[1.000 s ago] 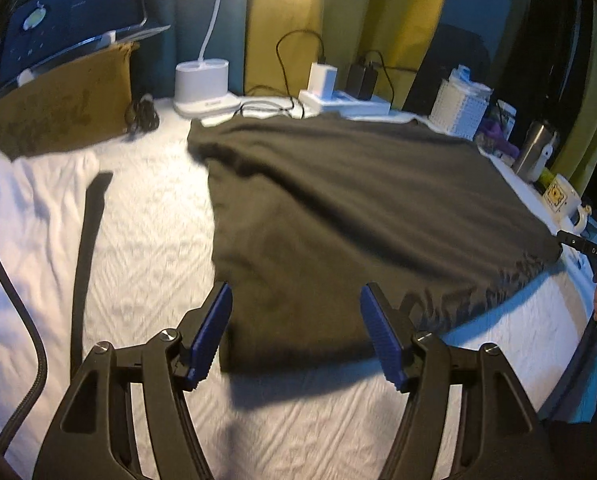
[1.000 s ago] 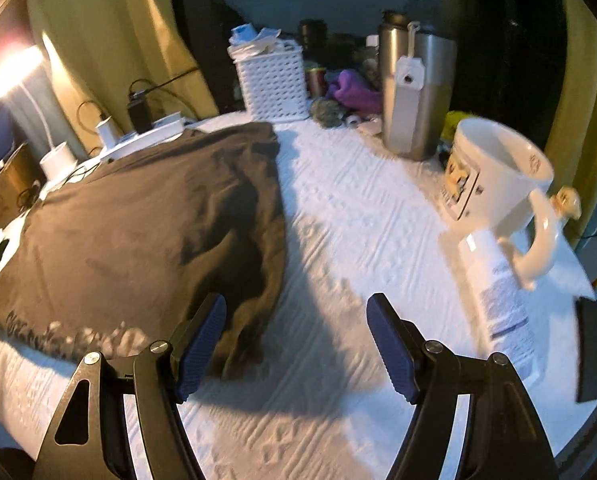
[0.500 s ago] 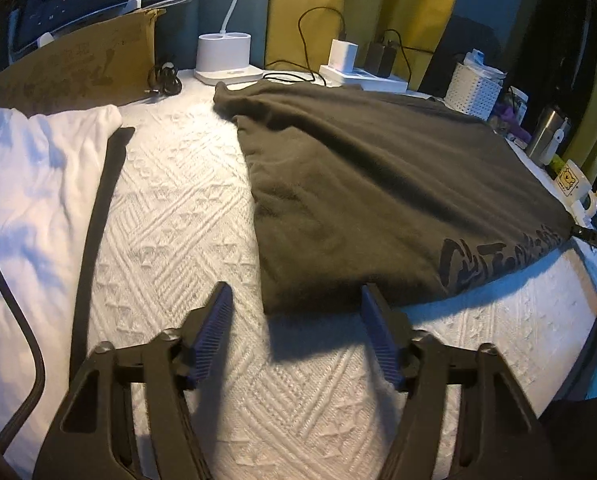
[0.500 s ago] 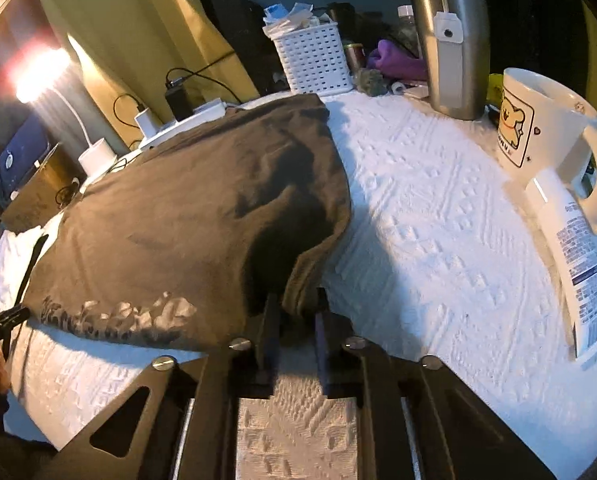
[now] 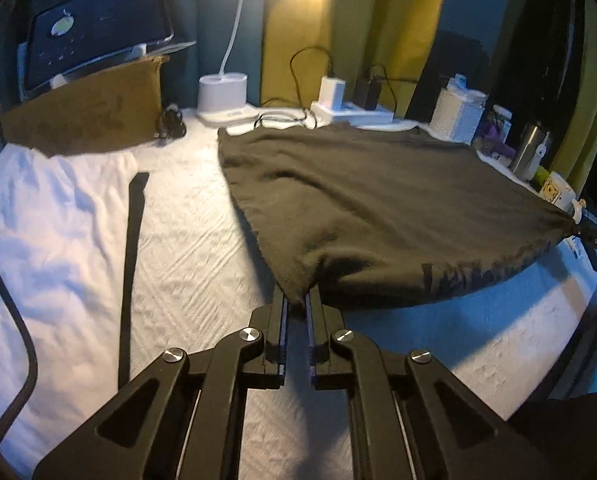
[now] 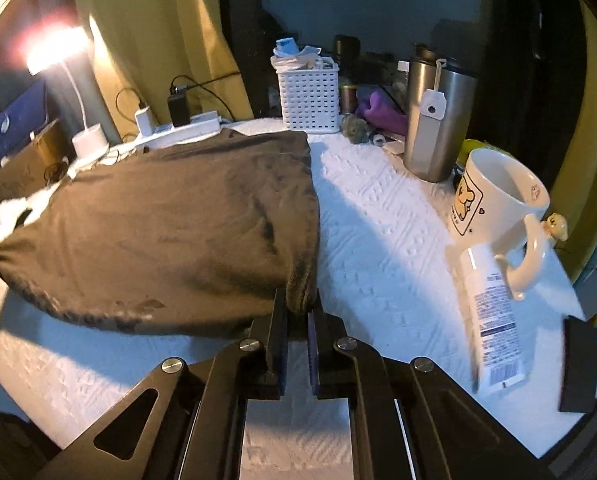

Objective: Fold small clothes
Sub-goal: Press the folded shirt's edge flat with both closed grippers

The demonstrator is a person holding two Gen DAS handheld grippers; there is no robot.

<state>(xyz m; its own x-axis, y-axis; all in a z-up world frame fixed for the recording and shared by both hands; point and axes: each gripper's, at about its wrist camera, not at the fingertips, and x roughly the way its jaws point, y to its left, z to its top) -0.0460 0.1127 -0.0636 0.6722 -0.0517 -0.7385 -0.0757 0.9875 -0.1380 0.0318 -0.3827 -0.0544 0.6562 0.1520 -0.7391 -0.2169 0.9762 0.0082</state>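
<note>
White textured bedding (image 5: pixel 186 248) carries the dark shirt (image 5: pixel 370 200), spread flat ahead of both my grippers. My left gripper (image 5: pixel 296 304) is pinched tight on its near left corner, and my right gripper (image 6: pixel 298 308) has its jaws closing on the near right corner. With the printed hem strung between them and the shirt's body running away from me, I judge the fold goes forward.
</note>
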